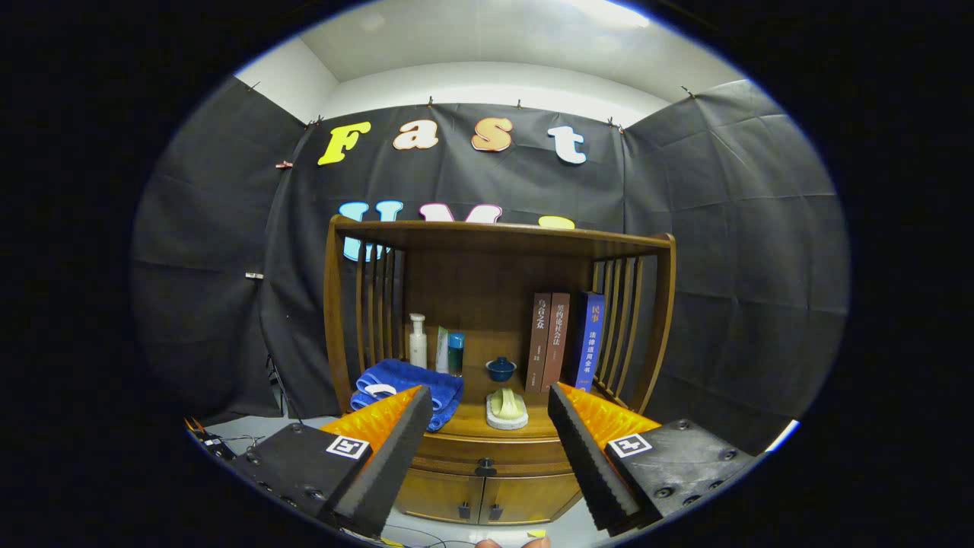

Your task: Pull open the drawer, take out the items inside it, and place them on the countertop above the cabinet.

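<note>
ridged fingers (pixel 396 449), black screwed mounts, square markers

three books (pixel 564 341), two bottles (pixel 418 340), one towel (pixel 407 387), one drawer (pixel 487 454)

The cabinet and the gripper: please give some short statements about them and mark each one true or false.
1. The gripper is open and holds nothing. True.
2. The drawer is pulled out. False: it looks closed, its knob between the fingers.
3. A blue towel lies on the countertop. True.
4. The books lie flat. False: they stand upright.
5. A small blue bowl sits behind the pale object. True.
</note>
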`<state>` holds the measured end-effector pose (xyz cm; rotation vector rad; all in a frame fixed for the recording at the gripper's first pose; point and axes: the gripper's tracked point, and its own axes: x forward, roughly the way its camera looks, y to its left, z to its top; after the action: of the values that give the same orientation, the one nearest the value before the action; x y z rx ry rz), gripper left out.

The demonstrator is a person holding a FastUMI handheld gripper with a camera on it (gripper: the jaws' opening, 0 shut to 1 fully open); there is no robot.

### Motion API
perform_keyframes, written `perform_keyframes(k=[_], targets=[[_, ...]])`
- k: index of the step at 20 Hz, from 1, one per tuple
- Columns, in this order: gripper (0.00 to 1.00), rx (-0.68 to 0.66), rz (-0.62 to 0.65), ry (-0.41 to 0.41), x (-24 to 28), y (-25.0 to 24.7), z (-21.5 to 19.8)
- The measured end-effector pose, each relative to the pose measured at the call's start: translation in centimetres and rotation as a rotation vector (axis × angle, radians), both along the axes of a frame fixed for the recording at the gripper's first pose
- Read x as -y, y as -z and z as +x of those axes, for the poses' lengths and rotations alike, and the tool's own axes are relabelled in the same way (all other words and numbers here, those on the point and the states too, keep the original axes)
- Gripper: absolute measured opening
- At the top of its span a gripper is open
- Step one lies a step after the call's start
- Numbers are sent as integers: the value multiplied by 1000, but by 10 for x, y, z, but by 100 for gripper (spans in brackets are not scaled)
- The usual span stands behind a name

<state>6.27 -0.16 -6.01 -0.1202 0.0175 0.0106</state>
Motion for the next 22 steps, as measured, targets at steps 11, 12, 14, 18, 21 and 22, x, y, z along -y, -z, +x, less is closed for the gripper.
perform_keyframes(k=[11,12,14,18,21,22], targets=[[98,-3,3,16,-2,-9,0],[98,-1,6,15,-3,-10,0],[98,16,16,12,-5,-14,-1],[98,18,29,22,-2,-15,0],[98,21,18,36,4,-16,-1],[98,21,18,39,5,-16,0]])
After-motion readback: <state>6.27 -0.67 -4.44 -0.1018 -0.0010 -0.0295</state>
